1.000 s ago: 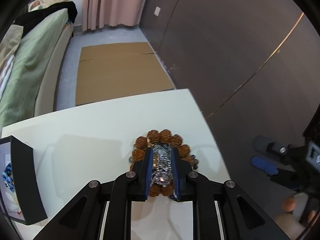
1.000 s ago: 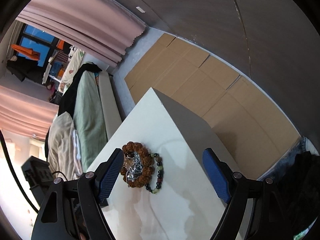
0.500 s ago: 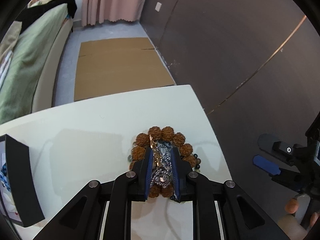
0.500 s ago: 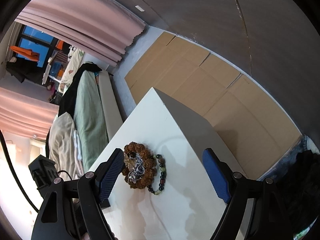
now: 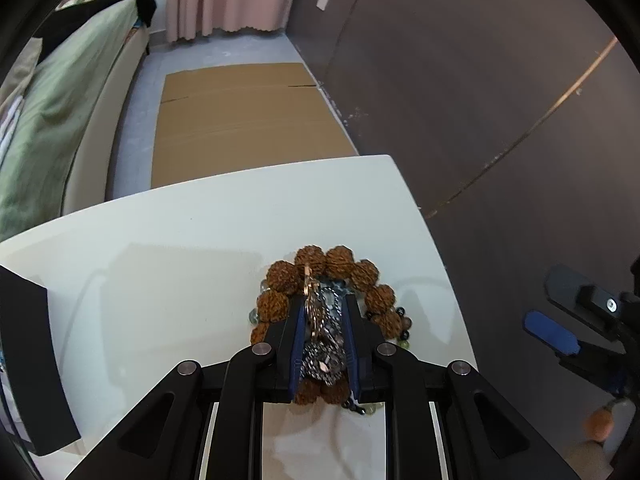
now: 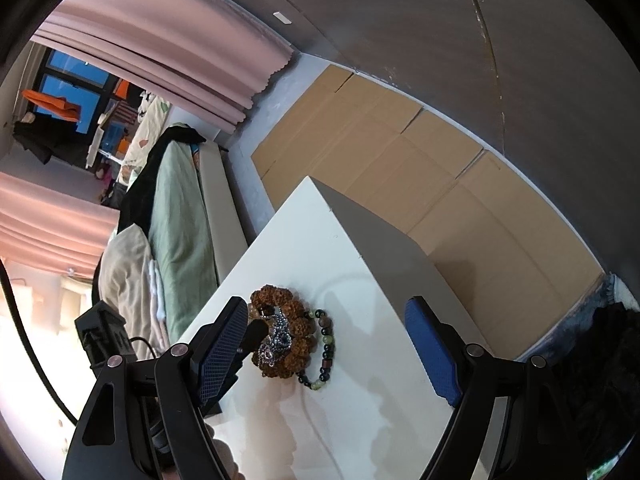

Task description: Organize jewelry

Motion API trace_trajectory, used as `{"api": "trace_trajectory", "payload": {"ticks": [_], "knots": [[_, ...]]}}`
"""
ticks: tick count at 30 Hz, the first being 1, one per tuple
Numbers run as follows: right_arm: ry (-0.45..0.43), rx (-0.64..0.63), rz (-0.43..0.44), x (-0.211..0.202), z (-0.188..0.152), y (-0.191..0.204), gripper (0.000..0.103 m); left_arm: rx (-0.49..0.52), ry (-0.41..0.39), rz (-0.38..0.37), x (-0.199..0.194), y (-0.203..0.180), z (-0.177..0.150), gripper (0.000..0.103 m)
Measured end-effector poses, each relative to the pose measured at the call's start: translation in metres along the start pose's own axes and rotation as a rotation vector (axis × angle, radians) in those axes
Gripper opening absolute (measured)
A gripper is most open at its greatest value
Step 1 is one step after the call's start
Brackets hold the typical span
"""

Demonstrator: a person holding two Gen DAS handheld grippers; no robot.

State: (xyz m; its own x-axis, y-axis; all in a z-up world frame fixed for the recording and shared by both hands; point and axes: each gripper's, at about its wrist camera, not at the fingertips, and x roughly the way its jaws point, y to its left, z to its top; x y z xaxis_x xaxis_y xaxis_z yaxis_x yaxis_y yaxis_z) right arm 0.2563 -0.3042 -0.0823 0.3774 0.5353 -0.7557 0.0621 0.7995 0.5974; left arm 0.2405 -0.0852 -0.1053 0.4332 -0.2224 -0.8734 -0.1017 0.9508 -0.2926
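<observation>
Item: silver chain [image 5: 322,340], a tangled metal bunch, pinched between the blue pads of our left tongs [image 5: 323,312], whose jaws are drawn close around it. It lies inside the ring of the brown bead bracelet [image 5: 340,260], directly under the tips. We judge the grip is taken in the middle of the ring so that the chain can be lifted clear and sorted apart from the beads.

Item: green-and-dark bead bracelet [image 6: 323,350], resting on the white table [image 5: 180,240], touching the brown ring on the side toward our right tongs.

Item: right tongs [image 6: 326,344], jaws spread wide and empty, held off the table edge, we judge in reserve.

Item: black box [image 5: 36,360], left of the left tongs, cut off by the frame; its contents are unseen.

Unclear: whether the chain has left the table, and whether it snags the beads.
</observation>
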Motion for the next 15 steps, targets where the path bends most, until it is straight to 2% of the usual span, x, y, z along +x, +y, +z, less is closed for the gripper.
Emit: {"api": "trace_trajectory", "payload": {"ticks": [1, 5, 6, 9, 12, 14, 15], "knots": [[0.0, 0.0, -0.002, 0.0, 0.0, 0.0, 0.082, -0.003, -0.003, 0.004, 0.001, 0.001, 0.0, 0.009], [-0.001, -0.008, -0.004, 0.001, 0.0, 0.002, 0.081, 0.005, -0.027, 0.0, -0.001, 0.002, -0.002, 0.009], [0.001, -0.013, -0.002, 0.002, 0.0, 0.004, 0.081, 0.007, -0.044, -0.005, -0.006, 0.004, -0.004, 0.002], [0.01, -0.027, 0.006, 0.005, -0.004, 0.009, 0.078, -0.002, -0.077, -0.037, -0.022, 0.009, -0.007, 0.002], [0.027, -0.052, 0.018, 0.012, -0.008, 0.018, 0.07, -0.006, -0.108, -0.063, -0.039, 0.014, -0.01, 0.002], [0.044, -0.067, 0.031, 0.018, -0.011, 0.025, 0.06, -0.018, -0.13, -0.08, -0.05, 0.02, -0.013, 0.002], [0.049, -0.073, 0.034, 0.021, -0.012, 0.027, 0.059, -0.026, -0.139, -0.086, -0.054, 0.023, -0.014, 0.002]]}}
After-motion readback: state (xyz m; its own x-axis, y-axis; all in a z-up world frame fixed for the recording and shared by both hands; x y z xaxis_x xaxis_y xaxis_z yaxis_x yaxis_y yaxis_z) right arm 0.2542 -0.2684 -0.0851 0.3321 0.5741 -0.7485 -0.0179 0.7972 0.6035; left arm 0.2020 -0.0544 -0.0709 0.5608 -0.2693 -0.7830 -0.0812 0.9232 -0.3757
